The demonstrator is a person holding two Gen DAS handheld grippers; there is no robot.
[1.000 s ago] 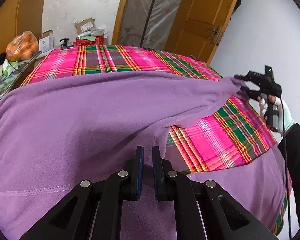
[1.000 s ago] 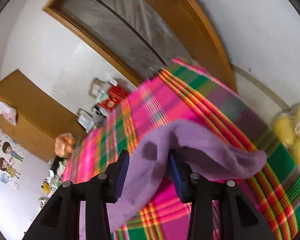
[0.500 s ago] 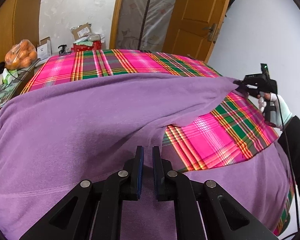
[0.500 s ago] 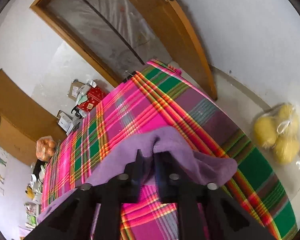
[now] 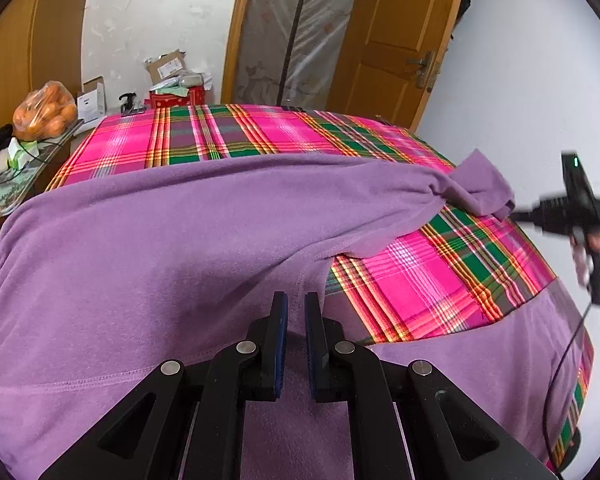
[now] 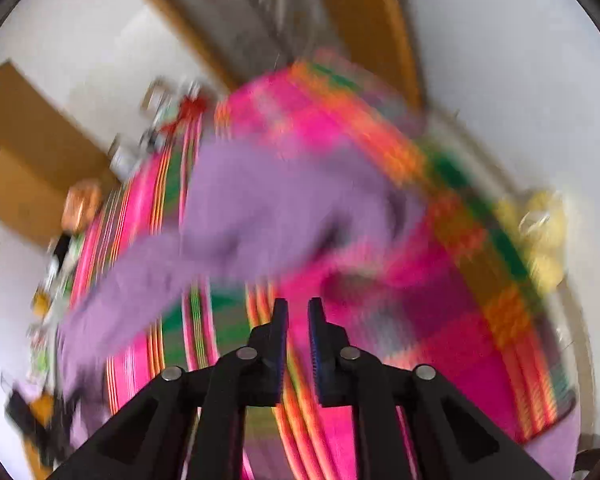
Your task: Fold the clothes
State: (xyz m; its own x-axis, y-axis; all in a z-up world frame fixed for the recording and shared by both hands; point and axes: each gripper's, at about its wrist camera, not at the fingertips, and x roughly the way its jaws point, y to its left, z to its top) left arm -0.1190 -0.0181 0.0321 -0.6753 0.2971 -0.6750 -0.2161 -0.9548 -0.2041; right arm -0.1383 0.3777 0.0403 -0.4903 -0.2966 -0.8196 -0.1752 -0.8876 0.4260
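2 grippers worked over a purple fleece garment (image 5: 148, 248) that lay spread across a table under a pink, green and orange plaid cloth (image 5: 260, 136). The left gripper (image 5: 296, 304) sat low over the near part of the garment, its blue-padded jaws drawn almost together and pinching a ridge of the fleece beside a seam. From there 1 sleeve (image 5: 380, 188) ran to the right across the plaid, its crumpled end lying loose on the cloth. The right gripper (image 5: 516, 215), carried by a gloved hand (image 5: 596, 256), hung just beside that sleeve end without touching it. In the heavily blurred right wrist view, its jaws (image 6: 298, 308) stood a narrow gap apart and were opening, with nothing between them; the sleeve (image 6: 260, 216) lay beyond the tips. A bag of oranges (image 5: 46, 110) and some small boxes (image 5: 168, 66) stood past the far edge of the table.
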